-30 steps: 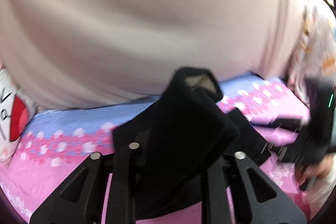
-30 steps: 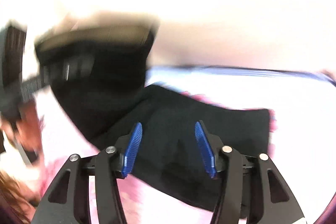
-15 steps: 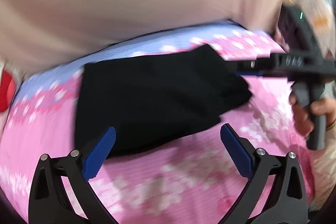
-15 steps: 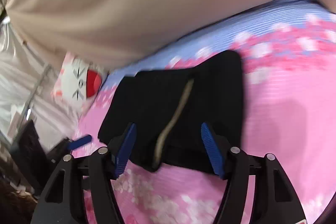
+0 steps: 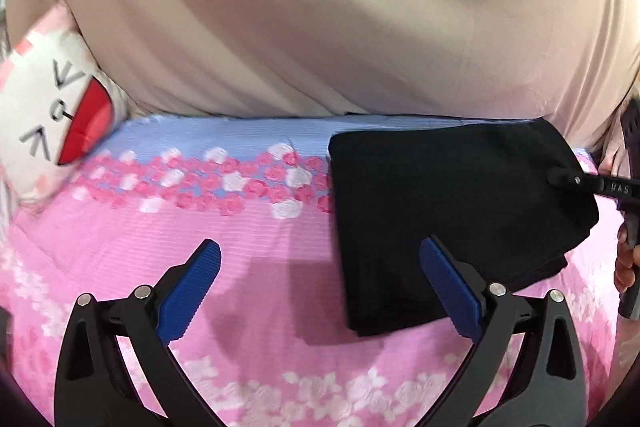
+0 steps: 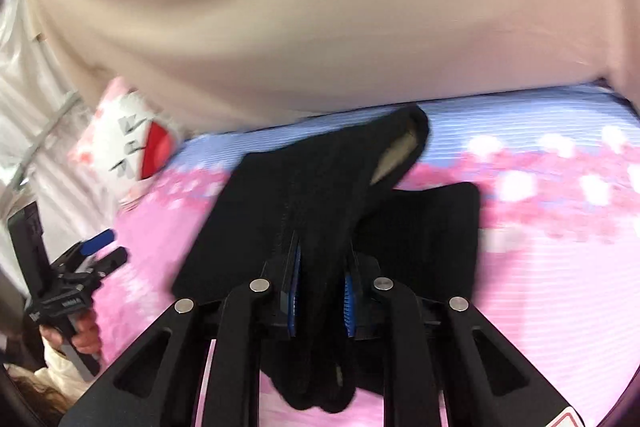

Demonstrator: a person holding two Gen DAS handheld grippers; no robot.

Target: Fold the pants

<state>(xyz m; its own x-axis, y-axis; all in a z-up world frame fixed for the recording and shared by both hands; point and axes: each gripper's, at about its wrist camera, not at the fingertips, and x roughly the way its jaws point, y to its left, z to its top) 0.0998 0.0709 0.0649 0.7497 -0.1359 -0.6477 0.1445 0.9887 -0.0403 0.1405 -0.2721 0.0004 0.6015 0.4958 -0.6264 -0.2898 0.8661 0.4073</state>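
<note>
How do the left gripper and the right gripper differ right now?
The left gripper stands wide open with only the pink bedsheet between its blue pads; the right gripper is closing, its pads pressing a bunched fold of the black pants. The left sits beside the pants, apart from them; the right lifts their edge. Both have black frames, blue ribbed pads, and point down at the bed.

Right gripper (image 5: 560, 181) cut off by the frame edge; pants (image 6: 320, 195) hem motion-blurred; bed (image 6: 560, 227) pattern smeared.
</note>
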